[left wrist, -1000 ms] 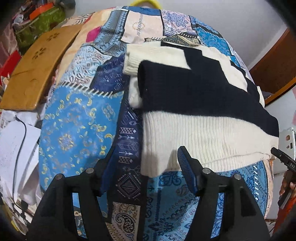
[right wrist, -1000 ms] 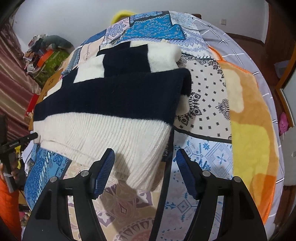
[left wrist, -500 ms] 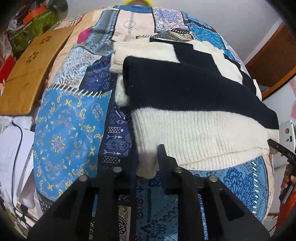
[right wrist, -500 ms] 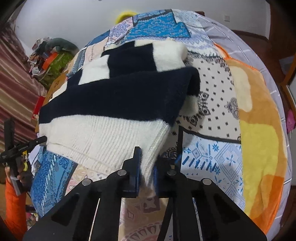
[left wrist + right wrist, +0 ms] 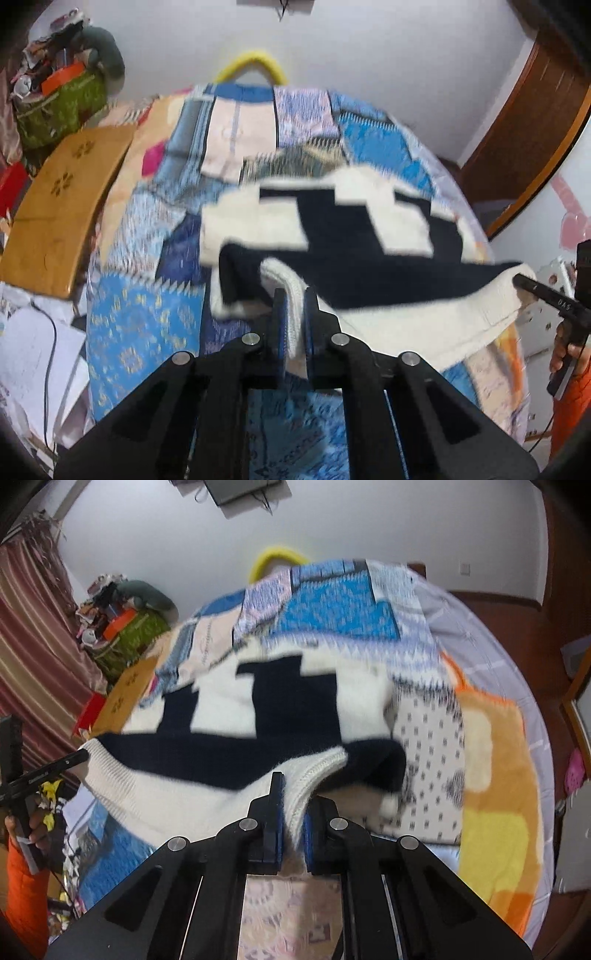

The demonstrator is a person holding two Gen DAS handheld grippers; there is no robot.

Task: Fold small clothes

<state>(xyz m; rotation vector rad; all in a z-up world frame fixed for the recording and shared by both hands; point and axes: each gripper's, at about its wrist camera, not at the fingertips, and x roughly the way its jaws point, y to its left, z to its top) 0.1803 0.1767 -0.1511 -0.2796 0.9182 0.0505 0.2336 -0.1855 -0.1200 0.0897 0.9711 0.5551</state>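
A knitted sweater in cream and navy blocks lies on the patchwork bedspread. My left gripper is shut on the cream ribbed hem at its near left corner, which hangs lifted off the bed. My right gripper is shut on the near right corner of the same sweater, the cream hem pinched between its blue pads. The near edge is raised and sags between the two grippers. The other gripper shows at each view's side edge, held by a hand in an orange sleeve.
The bedspread covers a bed with an orange and yellow blanket on its right side. A wooden board, papers and a green bag stand left of the bed. A yellow hoop is at the far end.
Both grippers closed on the sweater's near hem corners and then rose, lifting the near edge off the bed. More of the wall and room now shows.
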